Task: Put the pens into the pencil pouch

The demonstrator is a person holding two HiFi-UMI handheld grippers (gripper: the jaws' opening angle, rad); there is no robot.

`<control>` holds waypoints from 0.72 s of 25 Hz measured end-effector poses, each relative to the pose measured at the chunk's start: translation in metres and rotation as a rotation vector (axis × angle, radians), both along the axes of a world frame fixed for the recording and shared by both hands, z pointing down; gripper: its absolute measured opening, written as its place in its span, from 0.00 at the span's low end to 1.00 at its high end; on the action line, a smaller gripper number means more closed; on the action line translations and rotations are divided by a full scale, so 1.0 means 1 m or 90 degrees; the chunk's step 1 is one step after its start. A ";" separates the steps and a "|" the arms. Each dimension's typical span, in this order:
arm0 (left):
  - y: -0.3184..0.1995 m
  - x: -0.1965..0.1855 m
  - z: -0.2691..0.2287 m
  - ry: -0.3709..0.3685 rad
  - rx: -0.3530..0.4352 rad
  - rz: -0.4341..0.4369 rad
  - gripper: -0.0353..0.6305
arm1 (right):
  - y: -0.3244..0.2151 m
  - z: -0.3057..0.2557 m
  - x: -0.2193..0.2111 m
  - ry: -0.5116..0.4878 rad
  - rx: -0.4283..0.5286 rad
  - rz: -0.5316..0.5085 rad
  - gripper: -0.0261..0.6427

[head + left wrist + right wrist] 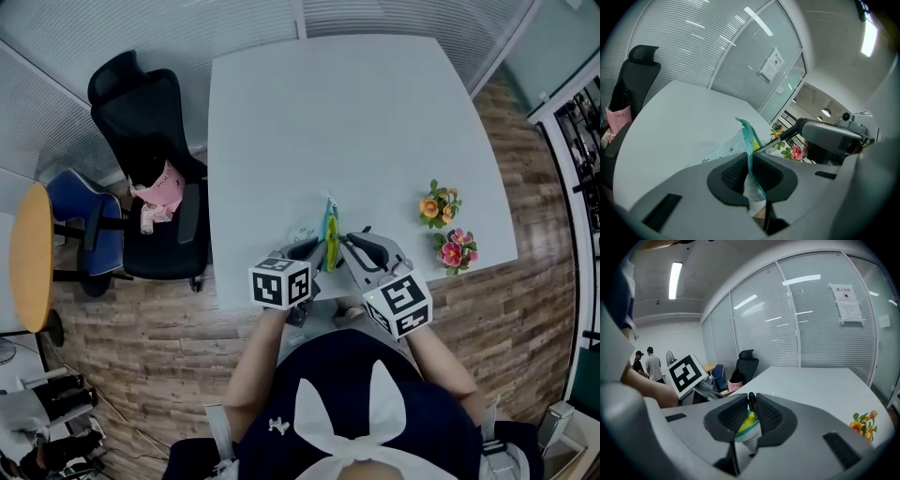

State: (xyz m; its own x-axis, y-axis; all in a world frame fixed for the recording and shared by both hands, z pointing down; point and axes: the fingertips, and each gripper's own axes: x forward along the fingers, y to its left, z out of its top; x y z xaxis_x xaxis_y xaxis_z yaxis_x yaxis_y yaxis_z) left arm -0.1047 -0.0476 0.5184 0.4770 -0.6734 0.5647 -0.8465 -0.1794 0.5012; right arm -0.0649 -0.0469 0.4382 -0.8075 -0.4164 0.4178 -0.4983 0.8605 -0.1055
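A teal-edged pencil pouch (330,234) with a yellow inside hangs over the near edge of the white table (347,122). My left gripper (314,251) is shut on it. In the left gripper view the pale printed fabric (749,157) is pinched between the pads of the left gripper (751,169). My right gripper (349,242) sits just right of the pouch, shut on a black pen (780,138) whose tip points at the pouch mouth. In the right gripper view, the pen (751,401) stands between the pads of the right gripper (751,411), with the pouch opening (747,423) right below.
Two small flower pots (440,206) (457,248) stand near the table's right front corner. Left of the table are a black office chair (150,169) with a pink bag, a blue chair (84,225) and a round wooden table (30,253). The floor is wood.
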 end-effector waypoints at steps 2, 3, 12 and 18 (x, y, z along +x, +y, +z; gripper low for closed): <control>-0.001 0.000 0.000 0.005 0.000 0.002 0.12 | -0.003 0.002 -0.003 0.004 0.000 0.000 0.13; -0.001 -0.001 0.000 0.010 0.000 0.002 0.12 | -0.004 0.003 -0.005 0.005 0.000 0.000 0.13; -0.004 -0.013 -0.001 0.025 0.002 -0.001 0.12 | -0.009 0.025 -0.023 0.031 -0.009 -0.001 0.13; -0.004 -0.017 -0.001 0.025 0.006 0.013 0.12 | -0.010 0.038 -0.031 0.046 -0.011 0.005 0.13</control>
